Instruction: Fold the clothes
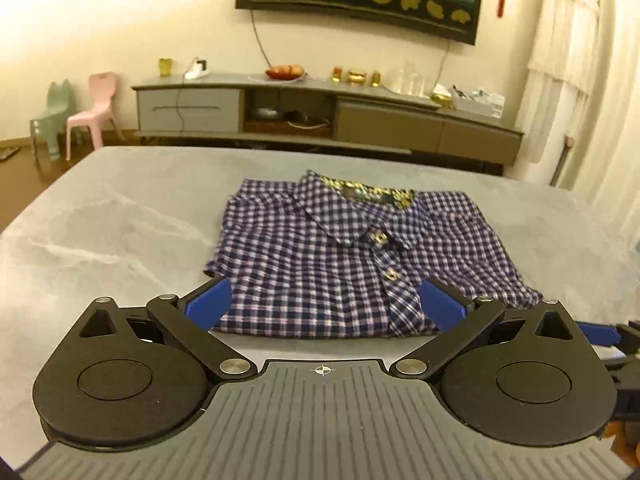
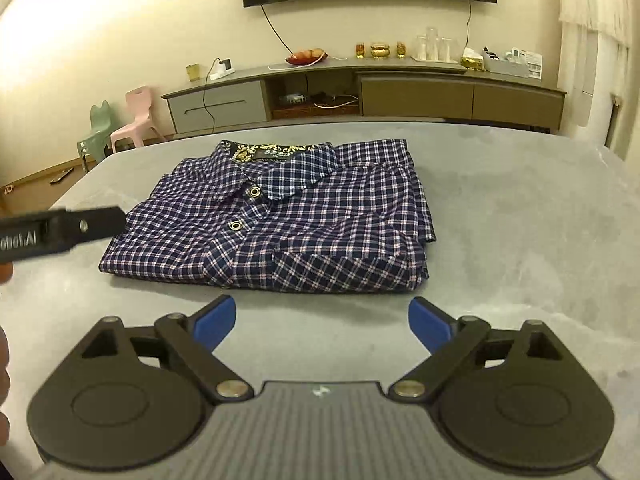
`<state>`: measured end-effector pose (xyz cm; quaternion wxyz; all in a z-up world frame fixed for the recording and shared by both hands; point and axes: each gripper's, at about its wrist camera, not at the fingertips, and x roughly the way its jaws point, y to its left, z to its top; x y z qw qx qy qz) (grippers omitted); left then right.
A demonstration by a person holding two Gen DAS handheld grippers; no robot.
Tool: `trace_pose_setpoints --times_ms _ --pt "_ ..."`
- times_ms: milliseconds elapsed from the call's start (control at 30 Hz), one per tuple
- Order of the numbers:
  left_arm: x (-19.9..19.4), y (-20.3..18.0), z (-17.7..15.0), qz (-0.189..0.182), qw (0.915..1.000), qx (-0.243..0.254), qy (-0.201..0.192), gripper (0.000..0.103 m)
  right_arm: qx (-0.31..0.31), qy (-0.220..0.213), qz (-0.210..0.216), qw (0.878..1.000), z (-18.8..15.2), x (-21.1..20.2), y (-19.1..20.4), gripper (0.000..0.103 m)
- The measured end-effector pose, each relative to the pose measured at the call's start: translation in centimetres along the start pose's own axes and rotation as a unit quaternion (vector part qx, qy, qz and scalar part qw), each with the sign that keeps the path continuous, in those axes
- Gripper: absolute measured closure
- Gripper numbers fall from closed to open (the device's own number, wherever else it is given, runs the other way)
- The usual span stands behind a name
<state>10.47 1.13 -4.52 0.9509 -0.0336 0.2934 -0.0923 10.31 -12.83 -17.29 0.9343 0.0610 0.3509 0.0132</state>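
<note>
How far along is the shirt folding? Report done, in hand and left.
Done: the checked shirt lies on the grey table as a compact rectangle, collar up, sleeves tucked out of sight. In hand: nothing; the left gripper and right gripper are both open and empty, just short of the shirt's near edge. Left: seemingly little, perhaps squaring the slightly uneven right-hand edge.

Left tongs (image 1: 324, 300) and right tongs (image 2: 322, 322) both wide apart, empty.
</note>
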Motion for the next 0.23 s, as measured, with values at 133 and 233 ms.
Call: trace_pose_setpoints --times_ms 133,233 --pt "0.8 -0.1 -0.3 -0.012 0.9998 0.001 0.016 0.006 -0.006 0.001 -0.008 1.0 0.2 0.6 -0.2 0.007" --pt "1.3 -0.1 -0.5 -0.006 0.9997 0.007 0.024 0.006 -0.006 0.004 -0.01 1.0 0.3 1.0 -0.4 0.007"
